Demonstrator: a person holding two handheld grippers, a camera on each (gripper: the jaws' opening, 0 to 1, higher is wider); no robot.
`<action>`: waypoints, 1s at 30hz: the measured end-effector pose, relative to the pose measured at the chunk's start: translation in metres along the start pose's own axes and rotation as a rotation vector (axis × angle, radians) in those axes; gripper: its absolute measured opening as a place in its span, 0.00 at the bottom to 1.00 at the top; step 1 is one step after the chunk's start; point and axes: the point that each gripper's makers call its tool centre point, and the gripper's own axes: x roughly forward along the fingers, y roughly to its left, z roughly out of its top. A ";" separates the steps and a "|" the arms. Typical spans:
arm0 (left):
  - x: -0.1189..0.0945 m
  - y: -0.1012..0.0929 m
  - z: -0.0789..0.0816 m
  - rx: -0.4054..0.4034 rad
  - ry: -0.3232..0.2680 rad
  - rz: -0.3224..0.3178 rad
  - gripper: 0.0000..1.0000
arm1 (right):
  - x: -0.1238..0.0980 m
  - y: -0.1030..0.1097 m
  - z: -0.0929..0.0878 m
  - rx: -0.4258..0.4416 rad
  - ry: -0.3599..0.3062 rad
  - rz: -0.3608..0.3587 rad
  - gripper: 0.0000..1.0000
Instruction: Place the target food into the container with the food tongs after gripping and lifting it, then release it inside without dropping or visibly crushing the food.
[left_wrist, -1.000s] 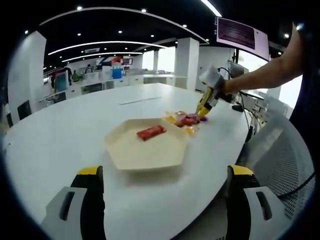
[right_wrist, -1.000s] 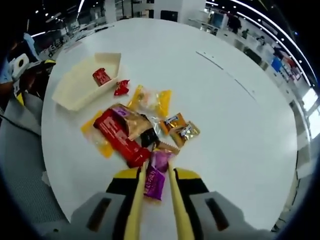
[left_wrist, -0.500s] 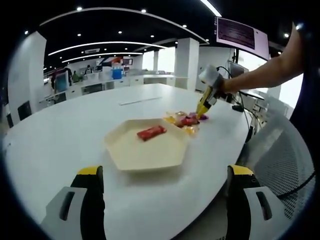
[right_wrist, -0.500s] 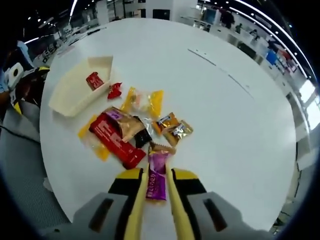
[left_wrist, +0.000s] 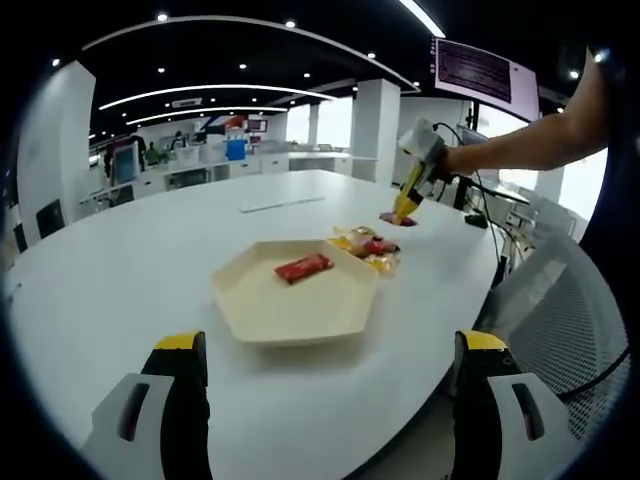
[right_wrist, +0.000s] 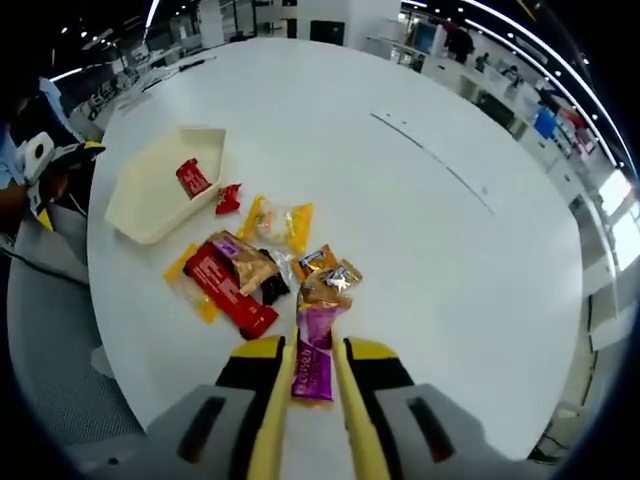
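My right gripper (right_wrist: 312, 368) is shut on yellow food tongs (right_wrist: 277, 400), and their tips pinch a purple snack packet (right_wrist: 316, 338). The packet hangs in the air above the table, just to the near side of the snack pile (right_wrist: 250, 275). From the left gripper view, the right gripper (left_wrist: 401, 214) and the purple packet (left_wrist: 391, 217) are raised beyond the pile (left_wrist: 366, 246). A cream hexagonal tray (left_wrist: 300, 308) holds one red packet (left_wrist: 303, 267). My left gripper (left_wrist: 330, 350) stands wide open and holds nothing, on the near side of the tray.
A small red packet (right_wrist: 229, 198) lies just outside the tray (right_wrist: 145, 200). The white round table (right_wrist: 420, 230) has bare room to the right of the pile. A mesh chair (left_wrist: 560, 300) stands by the table's edge. A person's arm (left_wrist: 520, 150) carries the right gripper.
The right gripper has lifted the purple packet off the table and away from the pile. The left gripper and the tray have stayed put.
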 end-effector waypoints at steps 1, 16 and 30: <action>0.000 0.000 0.000 -0.001 -0.001 0.001 1.00 | -0.001 0.000 0.001 -0.001 0.000 0.000 0.22; -0.002 0.003 0.002 -0.021 -0.006 0.018 1.00 | -0.012 -0.006 0.014 -0.031 0.005 -0.011 0.22; -0.002 0.005 0.002 -0.024 -0.006 0.025 1.00 | -0.021 -0.004 0.028 -0.059 0.008 -0.009 0.22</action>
